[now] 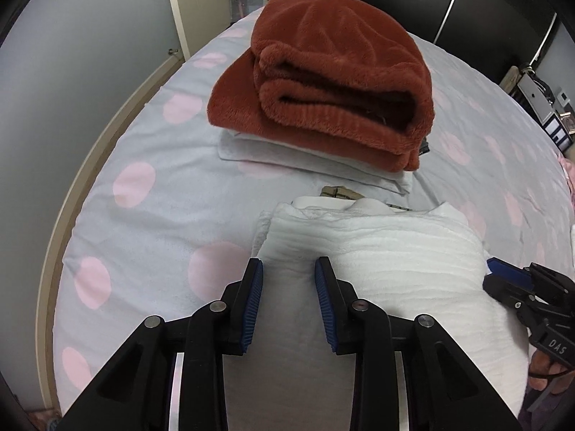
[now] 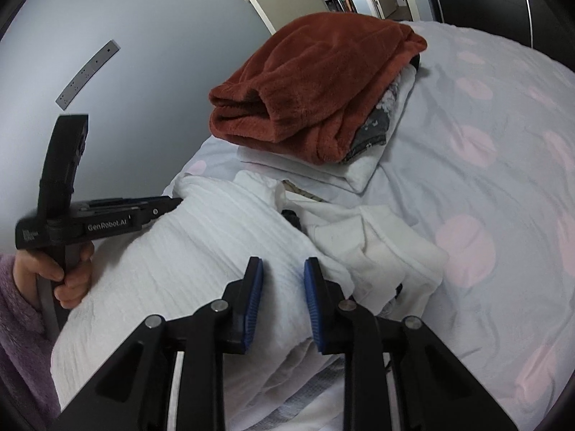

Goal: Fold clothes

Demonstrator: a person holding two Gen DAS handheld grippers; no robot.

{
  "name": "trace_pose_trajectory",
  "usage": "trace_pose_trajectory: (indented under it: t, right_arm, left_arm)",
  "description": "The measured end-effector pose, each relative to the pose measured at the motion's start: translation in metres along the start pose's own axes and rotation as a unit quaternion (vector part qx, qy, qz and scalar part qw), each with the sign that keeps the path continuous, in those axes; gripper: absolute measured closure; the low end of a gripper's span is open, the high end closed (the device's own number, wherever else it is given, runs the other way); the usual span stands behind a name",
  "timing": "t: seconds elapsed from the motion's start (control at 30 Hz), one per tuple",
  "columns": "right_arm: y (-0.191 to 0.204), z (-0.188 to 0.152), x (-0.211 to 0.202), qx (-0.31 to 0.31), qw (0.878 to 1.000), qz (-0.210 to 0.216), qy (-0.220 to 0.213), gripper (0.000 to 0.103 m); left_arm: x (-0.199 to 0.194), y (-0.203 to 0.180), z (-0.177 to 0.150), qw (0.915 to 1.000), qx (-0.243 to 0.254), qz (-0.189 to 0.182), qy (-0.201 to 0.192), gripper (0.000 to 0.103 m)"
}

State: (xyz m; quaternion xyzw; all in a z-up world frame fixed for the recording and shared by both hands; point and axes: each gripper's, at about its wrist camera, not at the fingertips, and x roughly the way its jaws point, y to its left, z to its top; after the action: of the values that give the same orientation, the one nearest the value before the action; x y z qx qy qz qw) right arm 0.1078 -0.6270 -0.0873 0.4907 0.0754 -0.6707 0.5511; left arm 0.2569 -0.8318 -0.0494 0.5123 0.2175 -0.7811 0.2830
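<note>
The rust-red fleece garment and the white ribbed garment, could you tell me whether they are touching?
Apart. The left wrist view shows bare dotted bedsheet between the rust-red fleece garment on its folded stack and the white ribbed garment.

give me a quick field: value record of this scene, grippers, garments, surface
surface: bed sheet, grey with pink dots
working garment: white ribbed garment, lying bunched on the sheet
left gripper: open, over the garment's near left part
right gripper: open, over the garment's right part
finished pile: rust fleece garment, folded, on top of a white folded item
holder: hand grips the left gripper's handle
</note>
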Motion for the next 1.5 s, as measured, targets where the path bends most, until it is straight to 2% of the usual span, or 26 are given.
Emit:
trace_pose_trajectory:
  t: [0.2,0.3,0.47,0.63,0.73,0.8,0.9,1.1,1.17,1.23,1.33,1.5]
  right_arm:
    - [0.012,0.005,-0.015,-0.018,0.999,-0.026,0.011,0.08]
    - [0.02,0.006,-0.042,-0.016,0.999,-0.032,0.001,0.076]
    - [0.053,-0.011,-0.086,-0.034,0.999,-0.004,-0.008,0.076]
    - [0.085,-0.051,-0.104,-0.04,0.999,0.019,0.022,0.076]
    - [0.096,-0.076,-0.105,-0.042,0.998,0.024,0.033,0.076]
    - [0.101,-0.09,-0.102,-0.047,0.998,0.02,0.042,0.076]
    - [0.101,-0.108,-0.089,-0.047,0.996,0.008,0.069,0.076]
    - [0.094,-0.122,-0.059,-0.038,0.996,-0.004,0.082,0.076]
    - [0.096,-0.124,-0.052,-0.046,0.995,-0.011,0.084,0.067]
    - [0.097,-0.124,-0.051,-0.047,0.995,-0.014,0.081,0.066]
    - [0.1,-0.121,-0.067,-0.052,0.996,-0.019,0.069,0.066]
    - [0.106,-0.114,-0.1,-0.06,0.997,-0.028,0.042,0.066]
  left_arm:
    - [-0.029,-0.013,0.007,0.9993,0.013,0.031,-0.015,0.07]
    - [-0.066,-0.019,0.002,0.9982,0.028,0.038,-0.037,0.07]
    - [-0.123,-0.018,-0.031,0.996,0.049,0.049,-0.057,0.07]
    - [-0.159,-0.017,-0.078,0.9938,0.071,0.058,-0.061,0.07]
    - [-0.161,-0.017,-0.107,0.9939,0.076,0.057,-0.057,0.071]
    - [-0.151,-0.014,-0.124,0.9935,0.077,0.072,-0.042,0.072]
    - [-0.14,-0.003,-0.14,0.995,0.058,0.073,-0.035,0.072]
    - [-0.106,0.016,-0.149,0.9978,0.02,0.059,-0.024,0.072]
    - [-0.098,0.019,-0.15,0.998,0.011,0.058,-0.02,0.072]
    - [-0.093,0.021,-0.152,0.998,0.003,0.06,-0.02,0.072]
    - [-0.104,0.018,-0.153,0.9976,-0.003,0.061,-0.031,0.071]
    - [-0.137,-0.004,-0.152,0.994,-0.007,0.095,-0.054,0.071]
